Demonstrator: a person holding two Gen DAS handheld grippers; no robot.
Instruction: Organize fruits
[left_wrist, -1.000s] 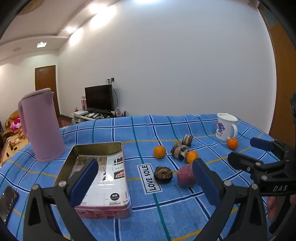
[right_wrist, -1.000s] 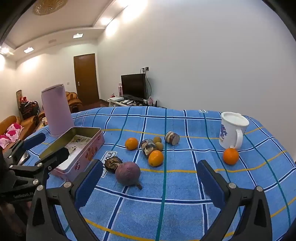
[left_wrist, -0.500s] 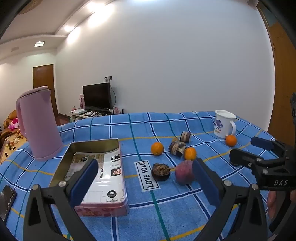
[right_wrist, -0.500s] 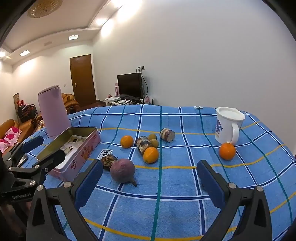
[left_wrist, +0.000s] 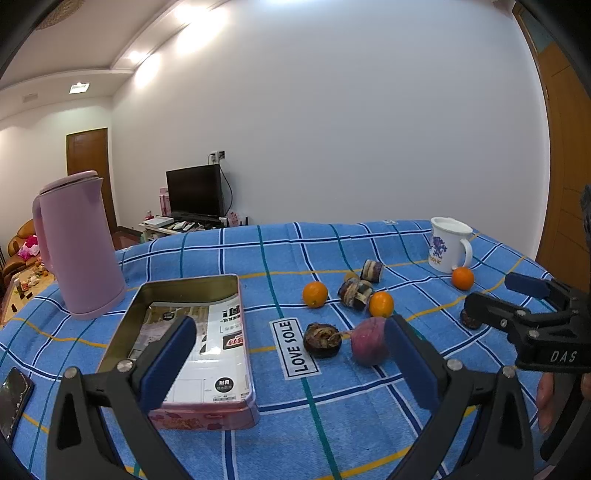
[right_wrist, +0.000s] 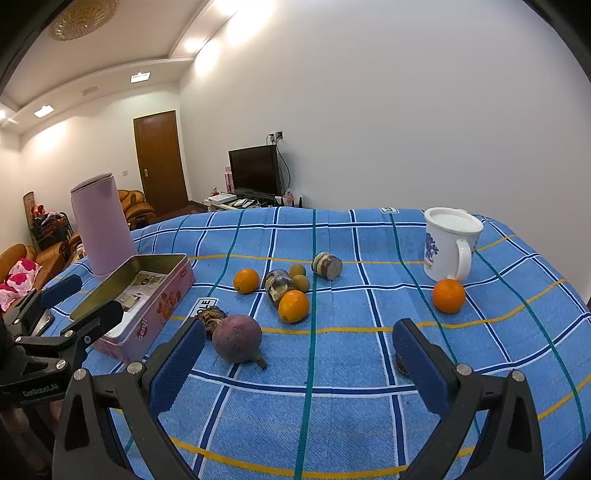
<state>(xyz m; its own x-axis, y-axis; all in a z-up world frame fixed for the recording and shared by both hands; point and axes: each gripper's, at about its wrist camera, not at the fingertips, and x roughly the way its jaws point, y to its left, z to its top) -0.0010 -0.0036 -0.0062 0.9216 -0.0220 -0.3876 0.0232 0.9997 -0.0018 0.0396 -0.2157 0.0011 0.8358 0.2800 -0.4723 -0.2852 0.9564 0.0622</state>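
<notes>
Here, through my left wrist camera, my left claw (left_wrist: 288, 354) hangs level above the blue checked cloth (left_wrist: 332, 424), its blue pads spread wide and gripping nothing. Under my left pad lies the open pink tin (left_wrist: 207, 413), its long axis running away from me. Just inside my right pad sits the purple beet (left_wrist: 367, 341), with a dark shrivelled fruit (left_wrist: 322, 339) beside it and oranges (left_wrist: 314, 294) beyond. My right claw (left_wrist: 495, 299) reaches in from the right edge. Through my right wrist camera, my right claw (right_wrist: 299, 363) is likewise level, spread and empty. The beet (right_wrist: 237, 342) lies just ahead of my left pad, tail pointing toward me and to the right. One orange (right_wrist: 448, 295) sits far ahead of my right pad, touching the white mug (right_wrist: 448, 243).
</notes>
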